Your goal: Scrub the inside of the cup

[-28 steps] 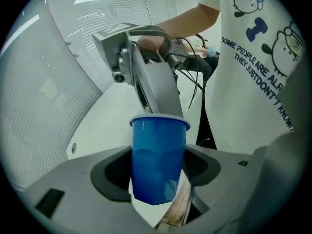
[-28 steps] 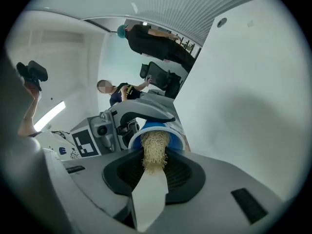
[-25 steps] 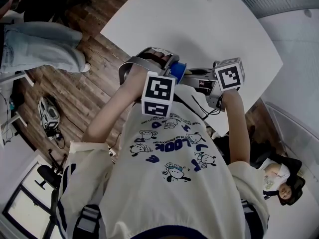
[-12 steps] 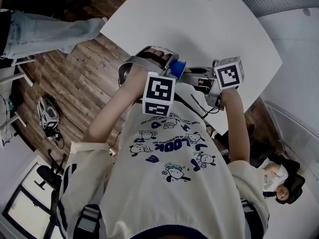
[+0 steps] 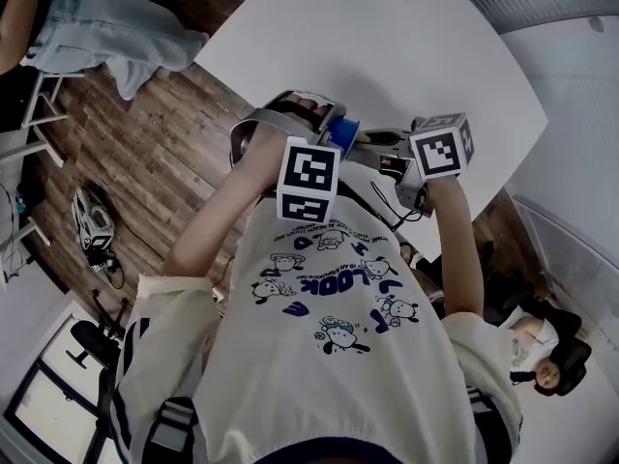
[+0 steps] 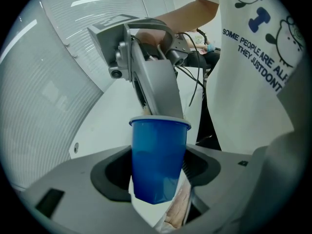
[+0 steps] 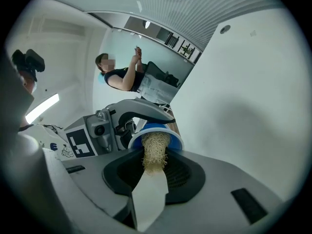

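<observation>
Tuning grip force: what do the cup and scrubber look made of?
Cup: probably thin plastic. Its blue wall is smooth with a soft sheen and the rim is pale and rolled; coated paper is possible. Scrubber: looks like loofah or coarse plant fibre, with tan, matte, tangled, frayed strands.

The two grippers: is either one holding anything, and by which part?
Left gripper clamps the blue cup by its side wall. Right gripper holds a fibrous scrubber by its near end.

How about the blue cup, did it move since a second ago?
No. The blue cup is in the same spot over the near edge of the white table as before.
</observation>
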